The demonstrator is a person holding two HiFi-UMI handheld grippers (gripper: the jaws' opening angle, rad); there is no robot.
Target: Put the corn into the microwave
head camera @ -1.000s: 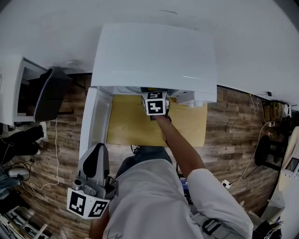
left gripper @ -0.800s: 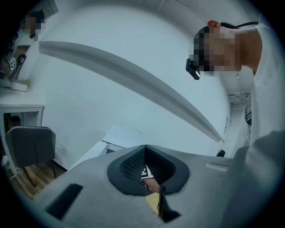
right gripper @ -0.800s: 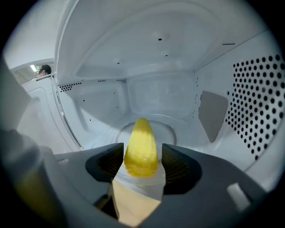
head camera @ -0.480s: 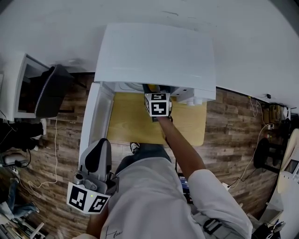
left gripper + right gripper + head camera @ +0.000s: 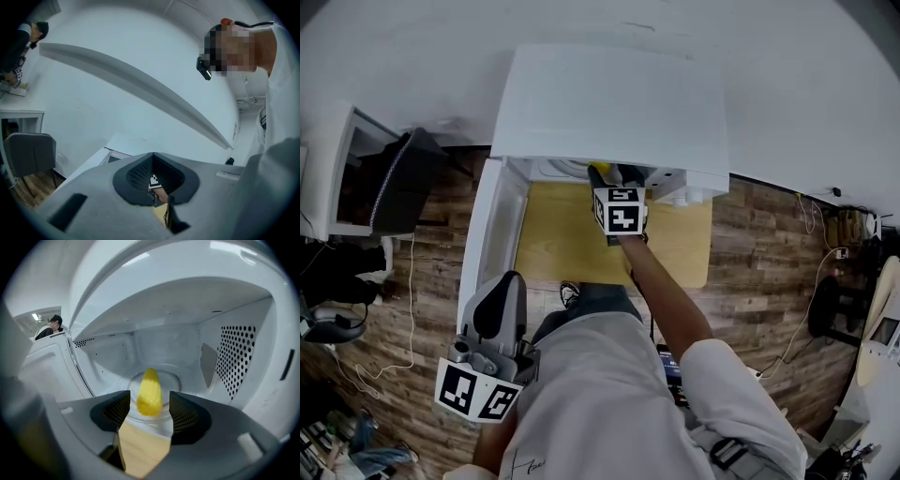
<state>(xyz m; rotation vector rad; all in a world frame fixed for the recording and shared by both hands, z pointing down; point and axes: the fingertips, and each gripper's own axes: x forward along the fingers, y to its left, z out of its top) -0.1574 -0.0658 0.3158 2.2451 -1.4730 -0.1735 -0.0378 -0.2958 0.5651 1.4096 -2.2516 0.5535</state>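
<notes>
The yellow corn lies on the glass turntable inside the white microwave. Its door hangs open to the left. My right gripper is open at the mouth of the oven, and the corn's near end shows between its pads without touching them. In the head view the right gripper sits under the microwave's front edge, with a sliver of corn beside it. My left gripper is held low at the person's left side, shut and empty, pointing upward.
The microwave stands on a light wooden table. The oven's right wall is perforated. A white cabinet with a dark panel stands at the left on the plank floor, where cables lie. A grey chair shows in the left gripper view.
My right gripper has drawn back a little out of the microwave toward the person, so its fingers and a bit of corn now show. The left gripper has hardly moved.
</notes>
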